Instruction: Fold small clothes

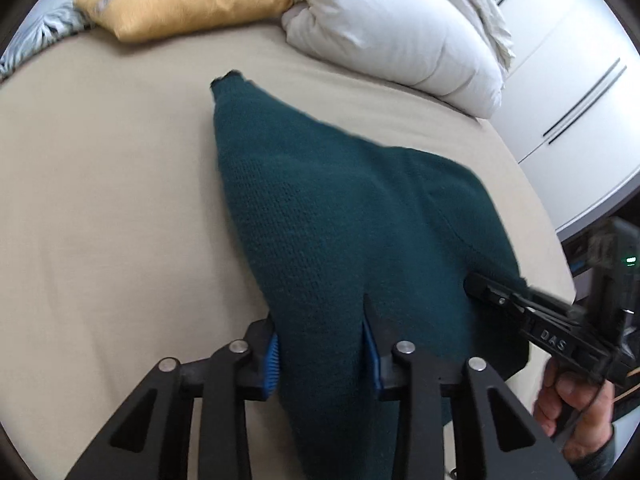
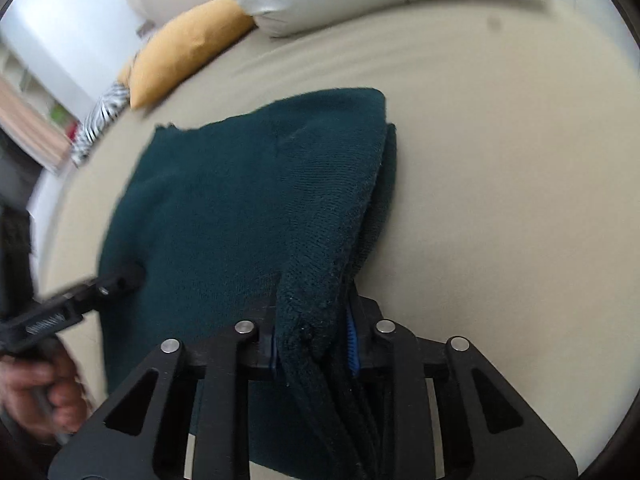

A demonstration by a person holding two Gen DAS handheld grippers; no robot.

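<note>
Gripping a bunched edge of the dark teal knit garment [image 1: 340, 216], the left gripper [image 1: 324, 344] has its jaws partly closed with the fabric filling the gap between its blue pads [image 1: 273, 364]. From there the garment runs forward over the beige sheet [image 1: 100, 200], ending in a narrow point ahead. To this gripper's right, the right gripper [image 2: 312, 336] holds another edge of the same cloth; in its own view its jaws stand narrower and clamp a thick fold of knit. Its side carries the raised letters "DAS" [image 1: 554, 340], the only writing legible. A hand [image 1: 576, 408] wraps its handle. Far ahead of both grippers lie a mustard cushion [image 1: 180, 0] and a white duvet [image 1: 392, 28]; white cabinet doors [image 1: 580, 92] stand to the right.
</note>
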